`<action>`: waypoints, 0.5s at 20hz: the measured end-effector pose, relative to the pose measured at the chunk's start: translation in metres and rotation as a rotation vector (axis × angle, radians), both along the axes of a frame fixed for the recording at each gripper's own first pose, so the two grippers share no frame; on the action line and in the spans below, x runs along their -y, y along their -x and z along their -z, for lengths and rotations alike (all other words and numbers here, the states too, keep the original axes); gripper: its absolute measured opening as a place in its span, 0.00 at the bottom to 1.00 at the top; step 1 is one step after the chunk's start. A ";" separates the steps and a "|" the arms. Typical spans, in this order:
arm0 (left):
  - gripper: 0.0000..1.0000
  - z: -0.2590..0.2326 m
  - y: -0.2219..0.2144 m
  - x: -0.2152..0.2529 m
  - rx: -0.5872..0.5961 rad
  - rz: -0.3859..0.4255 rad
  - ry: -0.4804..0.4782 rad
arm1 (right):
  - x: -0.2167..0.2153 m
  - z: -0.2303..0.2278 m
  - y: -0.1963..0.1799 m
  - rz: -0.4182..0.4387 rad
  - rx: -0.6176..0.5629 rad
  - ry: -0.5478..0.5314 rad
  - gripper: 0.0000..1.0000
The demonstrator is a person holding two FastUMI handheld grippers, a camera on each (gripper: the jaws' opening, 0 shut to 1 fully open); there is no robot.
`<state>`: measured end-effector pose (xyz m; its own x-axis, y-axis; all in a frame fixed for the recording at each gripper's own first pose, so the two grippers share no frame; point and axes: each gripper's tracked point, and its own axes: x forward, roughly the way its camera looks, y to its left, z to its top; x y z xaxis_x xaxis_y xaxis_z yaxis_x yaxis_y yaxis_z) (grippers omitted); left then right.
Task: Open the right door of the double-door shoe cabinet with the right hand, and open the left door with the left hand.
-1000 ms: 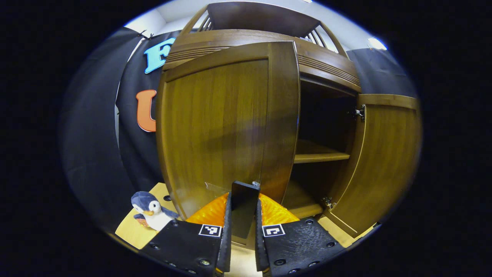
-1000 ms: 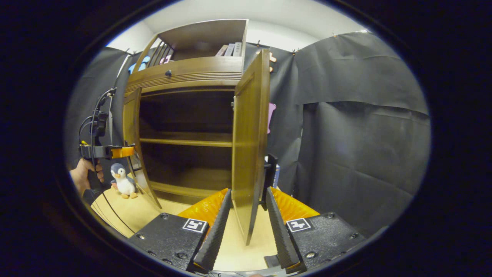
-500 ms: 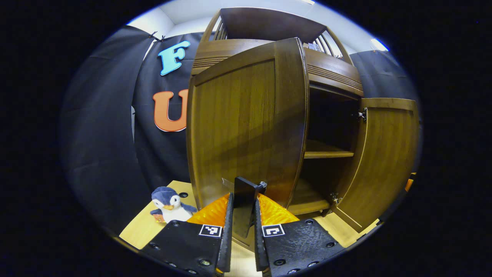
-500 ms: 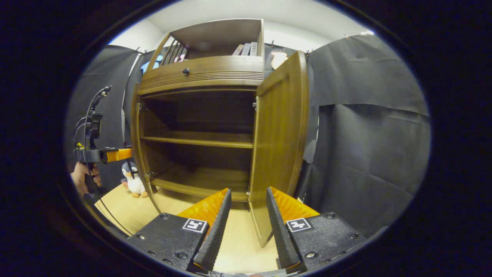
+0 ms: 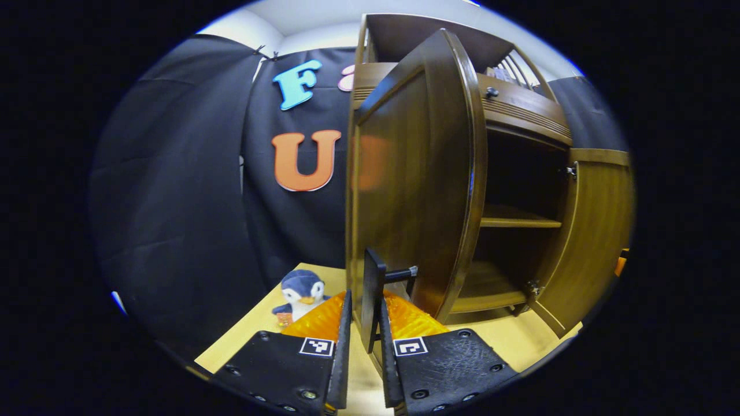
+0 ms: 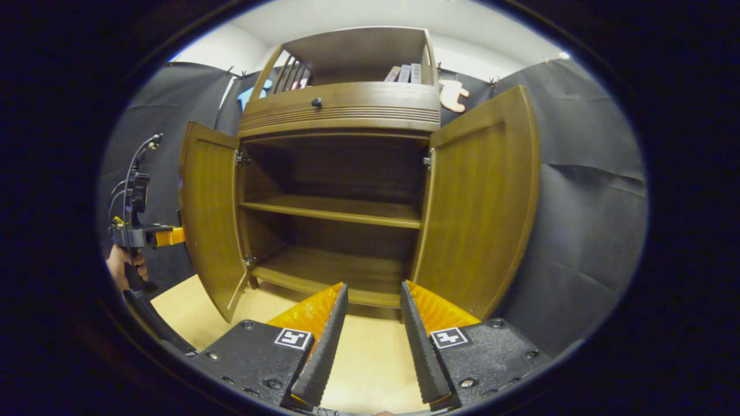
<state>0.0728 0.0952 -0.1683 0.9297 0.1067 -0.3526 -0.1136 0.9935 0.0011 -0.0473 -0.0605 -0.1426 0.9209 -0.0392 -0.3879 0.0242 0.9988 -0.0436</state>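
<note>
The brown shoe cabinet [image 6: 341,110] stands with both doors swung out. In the left gripper view the left door [image 5: 413,173] is edge-on, and its dark bar handle [image 5: 373,286] sits between my fingers; my left gripper [image 5: 363,299] is shut on it. In the right gripper view my right gripper [image 6: 373,287] is open with nothing between its fingers, a short way in front of the cabinet's base. The right door [image 6: 480,202] is wide open to its right, untouched. The left door [image 6: 208,214] shows there too, with the left gripper [image 6: 147,236] and a hand [image 6: 121,268] beside it.
Inside are a bare middle shelf [image 6: 335,211] and a bottom board [image 6: 324,271]. A drawer knob [image 6: 316,103] and books [image 6: 404,72] sit above. A plush penguin [image 5: 300,292] stands on the light wooden floor [image 6: 370,358] left of the left door. Black cloth walls surround the booth.
The left door has swung farther open with my left gripper on its handle. The right door has swung wide, and its edge has left the gap between my right gripper's fingers.
</note>
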 end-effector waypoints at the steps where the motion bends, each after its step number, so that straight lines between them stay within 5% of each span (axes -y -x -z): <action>1: 0.23 0.003 0.003 -0.009 -0.004 -0.029 0.025 | -0.005 0.000 -0.002 -0.010 -0.001 0.002 0.62; 2: 0.04 0.002 0.014 -0.017 -0.009 -0.048 0.051 | -0.010 0.000 -0.006 -0.020 -0.001 0.005 0.62; 5: 0.05 0.007 0.012 -0.026 -0.011 -0.035 0.089 | -0.025 -0.004 -0.013 -0.057 0.007 0.007 0.62; 6: 0.20 0.007 0.007 -0.028 -0.010 -0.022 0.073 | -0.030 -0.006 -0.015 -0.066 0.011 0.011 0.62; 7: 0.05 0.008 0.007 -0.029 -0.015 -0.019 0.059 | -0.033 -0.008 -0.017 -0.074 0.015 0.015 0.62; 10: 0.05 0.002 0.010 -0.034 -0.004 -0.013 0.024 | -0.037 -0.007 -0.019 -0.084 0.018 0.025 0.62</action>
<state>0.0628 0.1294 -0.1707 0.9270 0.1105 -0.3585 -0.1268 0.9917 -0.0222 -0.0282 -0.0232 -0.1358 0.9280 0.0286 -0.3714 -0.0584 0.9959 -0.0691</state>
